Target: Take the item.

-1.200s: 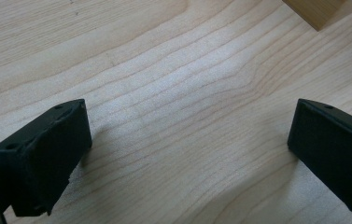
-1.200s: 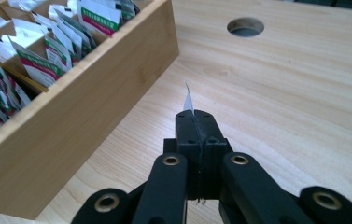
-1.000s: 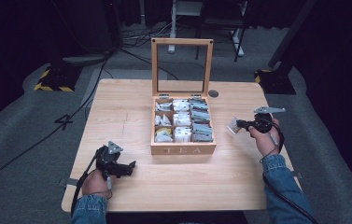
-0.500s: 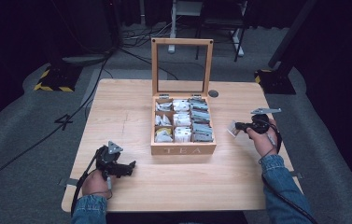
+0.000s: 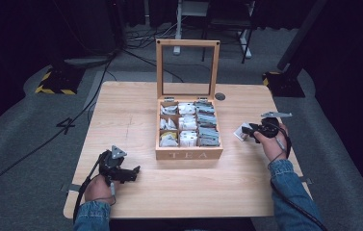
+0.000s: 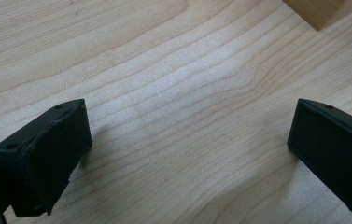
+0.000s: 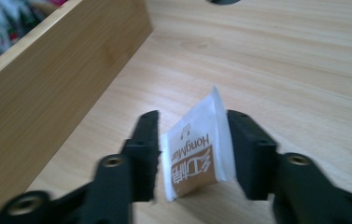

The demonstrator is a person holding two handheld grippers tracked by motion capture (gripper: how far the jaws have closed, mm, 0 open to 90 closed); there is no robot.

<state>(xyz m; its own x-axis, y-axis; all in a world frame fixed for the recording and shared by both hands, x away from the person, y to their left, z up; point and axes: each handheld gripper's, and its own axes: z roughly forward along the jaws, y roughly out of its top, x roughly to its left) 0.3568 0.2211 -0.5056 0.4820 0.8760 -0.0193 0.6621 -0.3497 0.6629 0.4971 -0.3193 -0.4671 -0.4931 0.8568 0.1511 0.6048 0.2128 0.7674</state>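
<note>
Your right gripper [image 7: 192,154] has a white-and-brown tea packet [image 7: 197,154] between its jaws; the right gripper view shows print reading "HongMao" on it, which the high view can't resolve. Jaws sit close on both sides of the packet, but whether they actually pinch it, can't tell. From the high view, that packet [image 5: 242,131] is just right of the wooden tea box [image 5: 188,153], above the table [image 5: 131,110]. Box lid [image 5: 187,67] stands upright; compartments hold more packets.

Your left gripper [image 5: 130,174] rests near the table's front-left, well apart from the box. Left gripper view: jaws wide apart over bare wood, w/ a box corner [image 6: 316,11] at top right.
</note>
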